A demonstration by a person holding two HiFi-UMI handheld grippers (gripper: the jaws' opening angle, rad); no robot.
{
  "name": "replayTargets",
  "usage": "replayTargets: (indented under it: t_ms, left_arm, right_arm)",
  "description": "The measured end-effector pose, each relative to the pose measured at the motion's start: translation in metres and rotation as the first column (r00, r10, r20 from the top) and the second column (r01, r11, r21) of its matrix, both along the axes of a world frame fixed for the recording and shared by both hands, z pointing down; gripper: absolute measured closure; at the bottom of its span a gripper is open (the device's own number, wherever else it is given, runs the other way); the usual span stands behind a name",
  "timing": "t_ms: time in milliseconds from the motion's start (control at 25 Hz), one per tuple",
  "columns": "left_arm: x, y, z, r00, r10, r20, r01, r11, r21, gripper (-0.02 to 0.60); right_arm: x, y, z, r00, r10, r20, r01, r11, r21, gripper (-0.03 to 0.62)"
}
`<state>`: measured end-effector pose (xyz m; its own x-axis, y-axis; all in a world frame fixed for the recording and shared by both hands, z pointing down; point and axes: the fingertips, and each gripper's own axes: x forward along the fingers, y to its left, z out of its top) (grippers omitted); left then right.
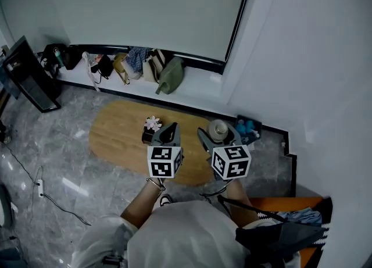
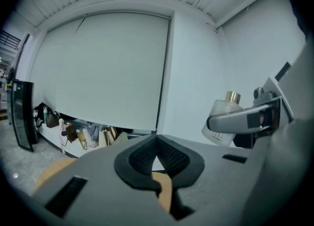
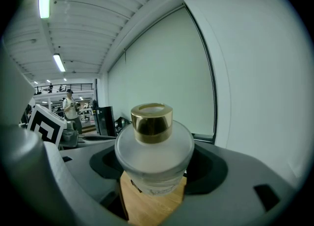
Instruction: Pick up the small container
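Small container (image 3: 154, 146) sits clamped in our right hand-held gripper (image 3: 157, 171); our left hand-held gripper (image 2: 157, 144) is closed, empty.

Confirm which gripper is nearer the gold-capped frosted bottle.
Right. The right gripper is shut on the gold-capped frosted bottle, which sits between its jaws. The left gripper is shut and empty, apart from the bottle, off to its left.

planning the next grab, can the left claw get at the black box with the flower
Probably yes. The black box sits on the wooden table right beside the left claw, with nothing between them in the head view. The claw is shut, so it must open first.
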<state>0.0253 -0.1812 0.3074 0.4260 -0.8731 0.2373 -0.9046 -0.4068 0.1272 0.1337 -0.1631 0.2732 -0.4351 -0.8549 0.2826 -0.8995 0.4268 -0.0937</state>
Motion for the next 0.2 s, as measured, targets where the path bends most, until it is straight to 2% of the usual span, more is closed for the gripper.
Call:
replayTargets:
  t_ms: [200]
  left_arm:
    - [-0.0025, 0.0032, -0.0004, 1.0, -0.011, -0.002, 0.011, 1.0, -0.001, 0.574]
  right_arm:
    - [0.0, 0.0023, 0.0004, 1.0, -0.001, -0.006, 0.001, 1.0, 0.0, 0.253]
